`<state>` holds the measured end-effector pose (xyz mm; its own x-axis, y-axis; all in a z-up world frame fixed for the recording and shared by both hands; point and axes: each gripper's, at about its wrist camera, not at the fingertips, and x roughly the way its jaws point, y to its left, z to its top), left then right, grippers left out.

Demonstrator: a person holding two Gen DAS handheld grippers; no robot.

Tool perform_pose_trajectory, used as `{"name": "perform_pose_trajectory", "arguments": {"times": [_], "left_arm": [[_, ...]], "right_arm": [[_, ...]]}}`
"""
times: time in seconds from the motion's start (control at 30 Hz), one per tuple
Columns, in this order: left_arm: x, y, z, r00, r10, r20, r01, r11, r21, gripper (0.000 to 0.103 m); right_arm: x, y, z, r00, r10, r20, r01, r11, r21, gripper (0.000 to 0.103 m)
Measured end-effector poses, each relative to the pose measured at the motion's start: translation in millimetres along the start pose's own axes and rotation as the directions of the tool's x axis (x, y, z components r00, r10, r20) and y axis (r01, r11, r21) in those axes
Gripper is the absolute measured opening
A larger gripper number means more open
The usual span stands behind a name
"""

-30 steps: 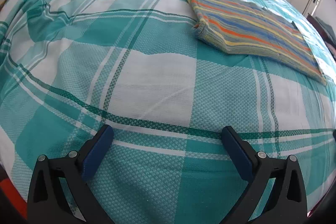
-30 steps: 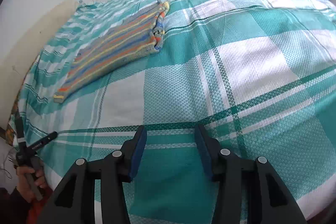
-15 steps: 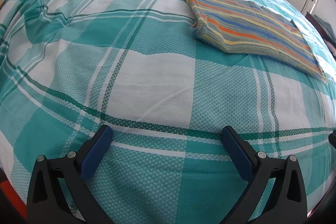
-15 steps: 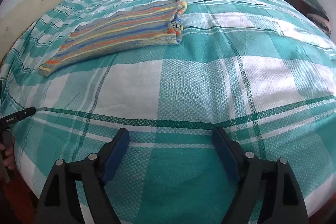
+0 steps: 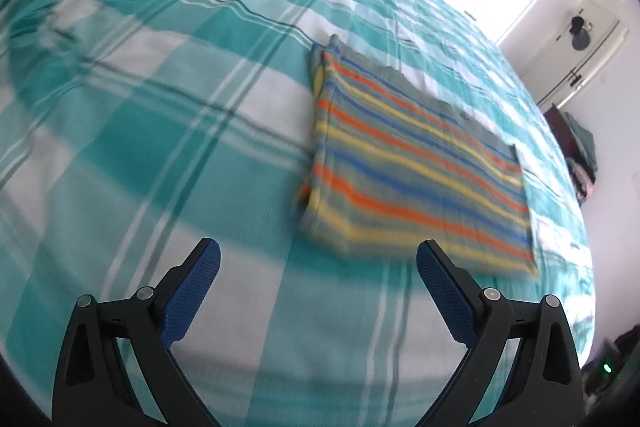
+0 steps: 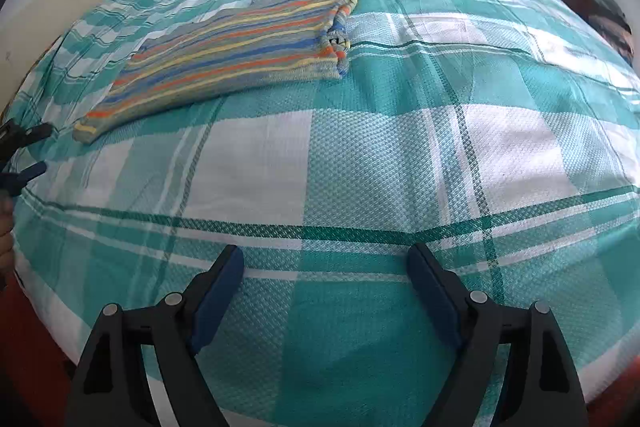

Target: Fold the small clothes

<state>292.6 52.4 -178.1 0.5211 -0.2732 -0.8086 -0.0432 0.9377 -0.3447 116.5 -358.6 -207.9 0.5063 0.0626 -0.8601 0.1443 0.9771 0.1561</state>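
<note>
Striped knit garment is judged soft and light; a near corner should be pinched. Left gripper and right gripper are spread wide, empty.

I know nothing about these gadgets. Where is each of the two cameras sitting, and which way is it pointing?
Left wrist: rides on the left gripper, looking along its open blue-padded fingers over the checked bedspread at the striped garment.
Right wrist: rides on the right gripper, open above the bedspread; the left gripper shows at the left edge.
Shared: the striped garment and the bedspread.
</note>
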Motion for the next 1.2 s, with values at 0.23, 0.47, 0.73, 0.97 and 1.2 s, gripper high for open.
{"name": "perform_pose_trajectory", "arguments": {"times": [0.23, 0.47, 0.73, 0.97, 1.2], "left_arm": [[42, 11, 6, 0.998, -0.004, -0.066, -0.003, 0.995, -0.104, 0.006], [35, 21, -14, 0.997, -0.070, -0.017, 0.067, 0.991, -0.119, 0.005], [37, 26, -10, 0.993, -0.114, -0.021, 0.110, 0.984, -0.144, 0.005], [28, 19, -13, 0.995, -0.100, -0.016, 0.097, 0.988, -0.117, 0.005], [-37, -54, -6, 0.988, -0.127, 0.089, 0.121, 0.991, 0.065, 0.005]], "right_arm": [[-34, 55, 74, 0.998, 0.062, 0.016, -0.059, 0.990, -0.128, 0.073], [23, 218, 196, 0.980, 0.178, -0.087, -0.198, 0.876, -0.440, 0.073], [166, 387, 254, 0.973, 0.046, -0.224, -0.164, 0.822, -0.545, 0.061], [212, 400, 251, 0.978, -0.122, -0.168, -0.001, 0.805, -0.593, 0.009], [136, 314, 291, 0.978, 0.145, -0.152, -0.193, 0.903, -0.384, 0.009]]}}
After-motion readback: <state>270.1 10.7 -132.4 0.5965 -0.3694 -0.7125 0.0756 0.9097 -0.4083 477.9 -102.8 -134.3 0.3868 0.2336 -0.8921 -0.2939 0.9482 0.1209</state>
